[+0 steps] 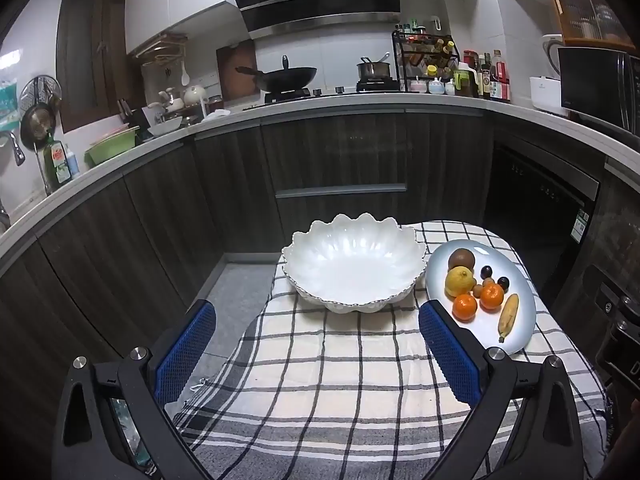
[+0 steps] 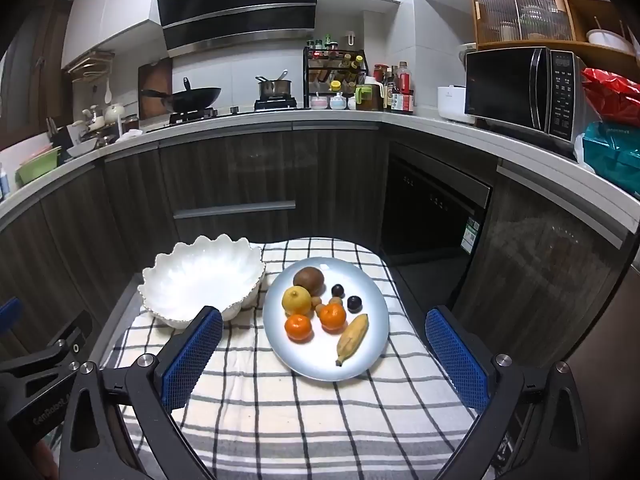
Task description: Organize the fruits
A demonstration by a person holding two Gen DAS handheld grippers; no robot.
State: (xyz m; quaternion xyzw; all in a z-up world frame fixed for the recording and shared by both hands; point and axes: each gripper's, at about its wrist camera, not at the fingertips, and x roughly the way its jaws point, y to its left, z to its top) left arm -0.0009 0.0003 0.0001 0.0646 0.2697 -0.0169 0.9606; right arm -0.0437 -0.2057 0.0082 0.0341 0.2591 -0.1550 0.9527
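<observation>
My right gripper [image 2: 324, 350]: its blue fingers are wide apart and hold nothing. It hangs over the checked cloth [image 2: 304, 412], just in front of the plate.
My left gripper [image 1: 316, 344]: wide apart too, and it holds nothing. It points at the bowl.
Plate [image 2: 372, 360]: it sits on the cloth, right of the bowl. All the fruit is on it.
Fruit: a banana [image 2: 352, 339], two oranges [image 2: 298, 328], a lemon [image 2: 296, 300], a brown kiwi [image 2: 308, 280], two dark plums [image 2: 354, 303] and some tiny brown ones.
Bowl [image 2: 200, 276]: white, wavy rim, nothing in it. I think the fruit goes here.
What could go wrong: the fruits touch each other, so my fingers may bump one and make it roll off the plate. The banana looks soft, so a hard squeeze could squash it. The cloth could slide and drag the plate.
</observation>
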